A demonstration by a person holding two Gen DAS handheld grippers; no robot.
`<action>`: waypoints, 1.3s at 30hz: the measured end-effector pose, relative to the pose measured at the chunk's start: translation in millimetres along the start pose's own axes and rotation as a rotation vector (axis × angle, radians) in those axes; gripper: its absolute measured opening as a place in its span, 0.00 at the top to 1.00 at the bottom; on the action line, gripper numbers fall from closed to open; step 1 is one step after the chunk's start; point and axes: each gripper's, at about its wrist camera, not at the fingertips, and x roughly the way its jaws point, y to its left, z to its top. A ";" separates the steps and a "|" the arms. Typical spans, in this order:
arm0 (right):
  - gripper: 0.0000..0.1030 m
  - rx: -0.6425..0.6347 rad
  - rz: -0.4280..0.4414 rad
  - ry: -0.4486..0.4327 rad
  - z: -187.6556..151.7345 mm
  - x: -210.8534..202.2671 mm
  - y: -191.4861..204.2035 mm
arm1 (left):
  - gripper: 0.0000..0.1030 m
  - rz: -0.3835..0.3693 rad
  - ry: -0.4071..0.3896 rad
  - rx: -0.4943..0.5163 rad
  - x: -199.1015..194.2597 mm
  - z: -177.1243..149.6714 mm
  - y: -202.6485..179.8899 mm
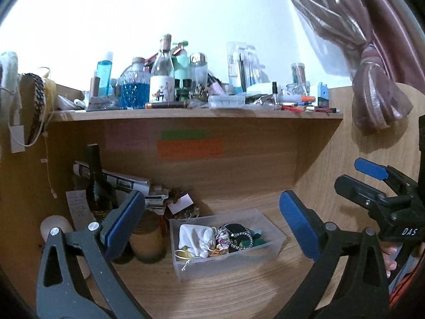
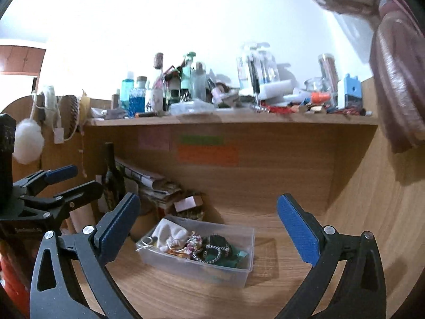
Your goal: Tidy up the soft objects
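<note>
Left gripper (image 1: 212, 219) wide open, empty, above wooden desk (image 1: 212, 297). Right gripper (image 2: 208, 222) wide open too, empty, just right of left one. Clear plastic bin (image 1: 277, 235) on desk ahead, between both pairs of fingers in view. Inside bin: white cloth pouch (image 1: 195, 236) at left, scrunchies (image 1: 223, 239) mid, dark green fabric (image 1: 256, 238) at right. Dark bottle (image 1: 97, 186) far left behind. Cluttered shelf (image 1: 196, 114) above.

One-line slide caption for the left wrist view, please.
Open left gripper hovers above a clear plastic box holding a white cloth pouch on the wooden desk.
</note>
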 end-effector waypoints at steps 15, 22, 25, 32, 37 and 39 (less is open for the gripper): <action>0.00 0.026 -0.005 -0.032 -6.2 -27.8 2.0 | 0.00 0.010 -0.039 0.009 -19.1 -4.0 -10.1; 0.00 0.034 -0.007 -0.030 -7.5 -28.0 1.4 | 0.00 0.014 -0.036 0.003 -16.7 -4.8 -10.3; 0.00 0.037 -0.011 -0.028 -8.3 -28.1 1.6 | 0.00 0.010 -0.033 0.003 -15.5 -5.3 -10.1; 0.00 0.044 -0.015 -0.029 -9.2 -28.1 0.4 | 0.00 0.007 -0.033 0.012 -14.3 -5.8 -12.5; 0.00 0.046 -0.014 -0.029 -8.9 -28.1 -1.0 | 0.00 0.008 -0.035 0.011 -15.0 -5.4 -12.9; 0.00 0.045 -0.015 -0.029 -8.8 -28.2 -0.8 | 0.00 0.008 -0.036 0.012 -15.0 -5.4 -12.5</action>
